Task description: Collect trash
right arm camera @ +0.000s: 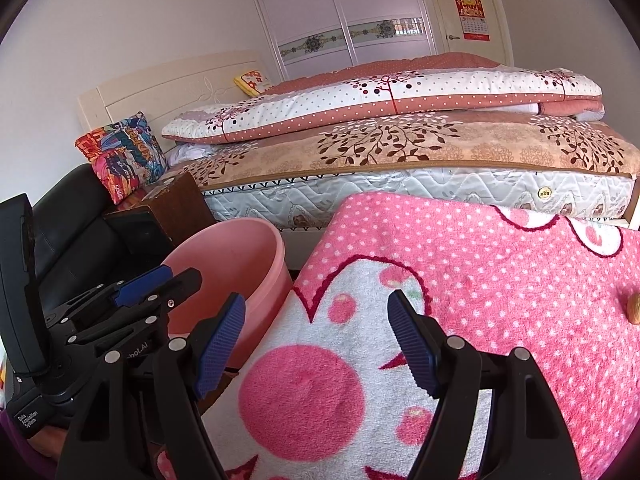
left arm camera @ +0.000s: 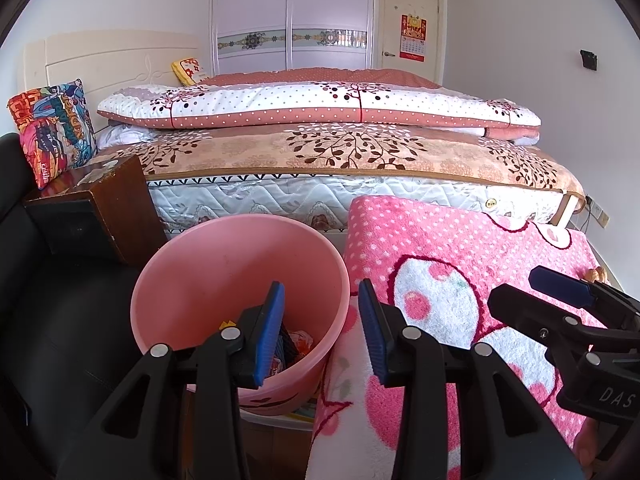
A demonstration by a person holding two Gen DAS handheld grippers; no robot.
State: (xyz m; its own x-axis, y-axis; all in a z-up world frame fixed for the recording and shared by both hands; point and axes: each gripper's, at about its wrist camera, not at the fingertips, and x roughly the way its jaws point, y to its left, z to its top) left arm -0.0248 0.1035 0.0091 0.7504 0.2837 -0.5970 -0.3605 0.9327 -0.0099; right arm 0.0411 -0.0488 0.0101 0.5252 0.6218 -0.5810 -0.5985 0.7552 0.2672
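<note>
Left claw: my left claw [left arm camera: 322,312] stands spread, nothing between its blue pads; it hangs over the near rim of the pink bucket [left arm camera: 192,280] and the edge of the pink blanket [left arm camera: 460,240].
Right claw: my right claw [right arm camera: 316,340] is spread wide and empty, above the white heart patch of the blanket [right arm camera: 480,260].
Trash, binned: left wrist view looks down into the bucket; crumpled wrappers [left arm camera: 298,340] lie at its bottom, just beyond and below the left pad. I cannot tell what each piece is.
Trash, loose: a small tan nut-like object [right arm camera: 633,309] sits on the blanket at the far right edge of the right wrist view, well apart from the right claw. In the left wrist view it is a sliver [left arm camera: 595,275] behind the other claw.
Only in left view: bucket contents; the right claw [left arm camera: 560,286] seen from the side.
Only in right view: the bucket [right arm camera: 240,264] shows its inner wall only, contents hidden; the left claw [right arm camera: 156,282] enters from the left over the rim.
Surroundings: bed [left arm camera: 320,148] with folded quilts behind; dark wooden nightstand [left arm camera: 100,200] and black leather seat [left arm camera: 60,320] left of the bucket.
</note>
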